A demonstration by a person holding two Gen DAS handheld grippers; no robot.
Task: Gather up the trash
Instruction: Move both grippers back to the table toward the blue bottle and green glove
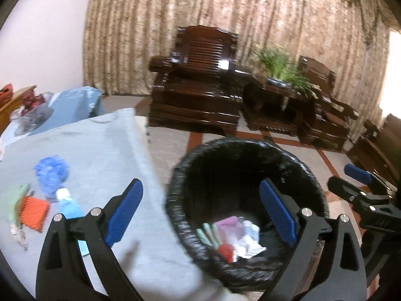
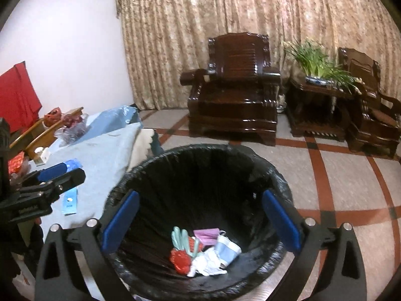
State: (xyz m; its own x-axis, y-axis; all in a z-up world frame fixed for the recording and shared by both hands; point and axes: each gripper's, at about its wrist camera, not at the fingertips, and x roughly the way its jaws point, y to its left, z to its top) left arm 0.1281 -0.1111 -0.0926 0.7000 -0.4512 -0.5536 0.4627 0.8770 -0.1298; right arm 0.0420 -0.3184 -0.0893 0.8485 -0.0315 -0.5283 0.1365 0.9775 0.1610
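Note:
A black-lined trash bin (image 1: 180, 175) stands on the floor beside a table under a light blue cloth (image 1: 105, 145). Several discarded pieces lie in its bottom (image 1: 230, 238): pink, white, green and red. The bin also shows in the right wrist view (image 2: 200, 150) with the same trash (image 2: 205, 253). My left gripper (image 1: 203, 210) is open and empty, straddling the table edge and the bin. My right gripper (image 2: 200, 220) is open and empty above the bin. On the cloth lie a crumpled blue wad (image 1: 51, 173), an orange ridged piece (image 1: 33, 212), a blue tube (image 1: 69, 203) and a green wrapper (image 1: 16, 200).
Dark wooden armchairs (image 1: 198, 87) and a side table with a potted plant (image 1: 278, 70) stand by the curtain. A plastic bag (image 1: 32, 115) and blue packet (image 1: 75, 100) sit at the table's far end. The right gripper shows at the left view's right edge (image 1: 363, 188).

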